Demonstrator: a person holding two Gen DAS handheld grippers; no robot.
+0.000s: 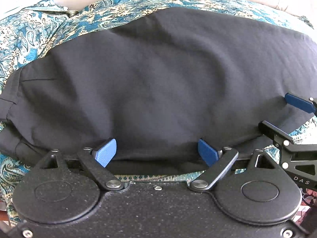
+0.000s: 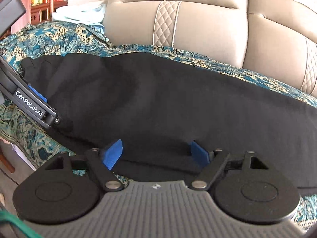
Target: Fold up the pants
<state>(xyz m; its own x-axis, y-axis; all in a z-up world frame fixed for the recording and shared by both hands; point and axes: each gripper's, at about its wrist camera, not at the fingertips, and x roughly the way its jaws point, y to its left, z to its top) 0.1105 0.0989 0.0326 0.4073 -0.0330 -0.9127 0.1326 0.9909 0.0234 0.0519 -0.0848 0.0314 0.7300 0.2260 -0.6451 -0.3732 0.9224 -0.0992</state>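
Observation:
Black pants (image 1: pixel 154 75) lie spread across a teal paisley cover, long side running left to right; they also show in the right wrist view (image 2: pixel 168 99). My left gripper (image 1: pixel 156 151) is open at the pants' near edge, its blue pads wide apart with the hem between them. My right gripper (image 2: pixel 156 151) is open at the same near edge further right, its pads astride the cloth. The right gripper's blue pad shows at the right edge of the left wrist view (image 1: pixel 299 103). The left gripper's body shows at the left of the right wrist view (image 2: pixel 29 105).
The teal paisley cover (image 1: pixel 33 37) drapes a beige leather sofa whose backrest (image 2: pixel 198 21) rises behind the pants. A pale blue cloth (image 2: pixel 79 13) lies at the far left of the seat. Wooden furniture (image 2: pixel 43 8) stands beyond the sofa's left end.

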